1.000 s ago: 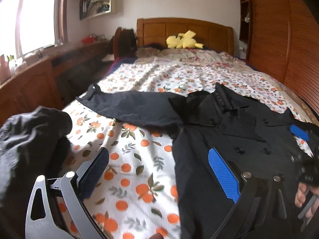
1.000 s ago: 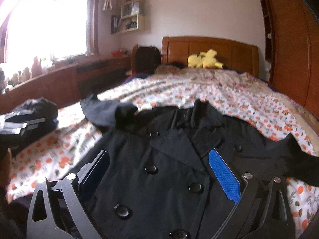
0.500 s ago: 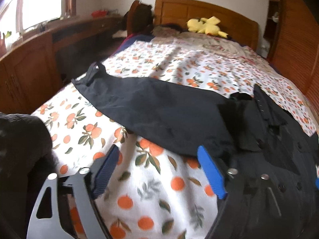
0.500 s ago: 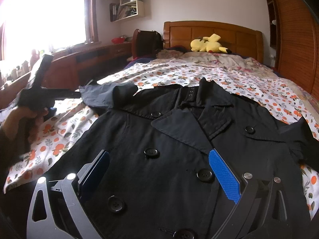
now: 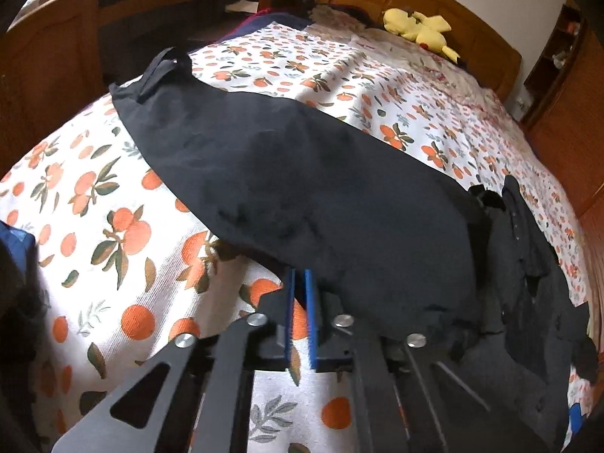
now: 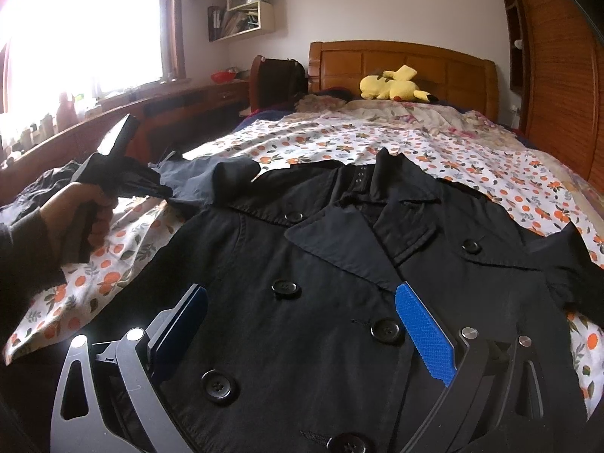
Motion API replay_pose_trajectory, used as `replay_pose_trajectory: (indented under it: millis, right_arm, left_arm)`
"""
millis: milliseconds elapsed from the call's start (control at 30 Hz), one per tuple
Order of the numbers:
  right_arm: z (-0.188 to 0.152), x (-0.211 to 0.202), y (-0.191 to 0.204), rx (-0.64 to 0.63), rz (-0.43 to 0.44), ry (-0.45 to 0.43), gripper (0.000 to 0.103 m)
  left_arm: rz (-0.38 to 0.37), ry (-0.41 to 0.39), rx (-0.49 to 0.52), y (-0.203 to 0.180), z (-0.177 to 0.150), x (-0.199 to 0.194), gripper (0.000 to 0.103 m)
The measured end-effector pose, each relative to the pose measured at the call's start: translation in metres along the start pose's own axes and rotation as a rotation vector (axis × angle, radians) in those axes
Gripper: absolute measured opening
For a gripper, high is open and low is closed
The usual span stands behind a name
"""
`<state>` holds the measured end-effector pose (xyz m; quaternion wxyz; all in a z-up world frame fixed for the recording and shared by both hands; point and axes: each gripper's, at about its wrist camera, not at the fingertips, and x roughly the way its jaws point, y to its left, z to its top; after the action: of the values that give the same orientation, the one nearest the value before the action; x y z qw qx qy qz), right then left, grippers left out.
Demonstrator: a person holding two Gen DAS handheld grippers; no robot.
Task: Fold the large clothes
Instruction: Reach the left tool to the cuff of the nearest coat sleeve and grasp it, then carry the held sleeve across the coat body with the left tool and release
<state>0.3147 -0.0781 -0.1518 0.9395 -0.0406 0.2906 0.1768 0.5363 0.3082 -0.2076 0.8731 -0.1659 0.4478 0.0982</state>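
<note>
Barely begun: a black double-breasted coat [image 6: 302, 302] lies flat, unfolded, on the orange-print bedspread [image 6: 472, 158].
Left gripper [image 5: 298, 283], blades pressed together, nips the outstretched sleeve [image 5: 302, 188]'s lower edge; right gripper [image 6: 302, 324] hovers spread above the buttons.

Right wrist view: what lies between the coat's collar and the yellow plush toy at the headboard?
Only bedding: the orange-print sheet, then rumpled pale bedding below the plush toy. Nothing else beyond the coat.

Left gripper [image 5: 299, 283] pinched closed and angled down; right gripper [image 6: 302, 302] spread wide.
</note>
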Motion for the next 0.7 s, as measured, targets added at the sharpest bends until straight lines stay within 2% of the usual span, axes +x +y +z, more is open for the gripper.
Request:
replay_pose_trajectory:
  millis: [167,300,400,533,700]
  right_arm:
    - [0.003,-0.020,-0.005,0.016,-0.001,-0.024,0.097]
    - [0.000,-0.034,-0.011,0.000,-0.015,-0.028,0.097]
    - [-0.003,-0.045,-0.020,0.000,-0.027,-0.030,0.097]
    - [-0.001,-0.062,-0.029,0.005,-0.041,-0.049,0.097]
    - [0.001,-0.075,-0.035,0.011,-0.045,-0.073,0.097]
  left_arm:
    - [0.050,-0.055,0.056,-0.025,0.001,-0.028,0.000]
    - [0.024,-0.134,0.145,-0.065,-0.008,-0.075,0.000]
    - [-0.015,-0.172,0.229,-0.101,-0.027,-0.106,0.000]
    - [-0.087,-0.191,0.319,-0.145,-0.070,-0.137,0.000]
    - [-0.072,-0.162,0.395,-0.171,-0.115,-0.136,0.003]
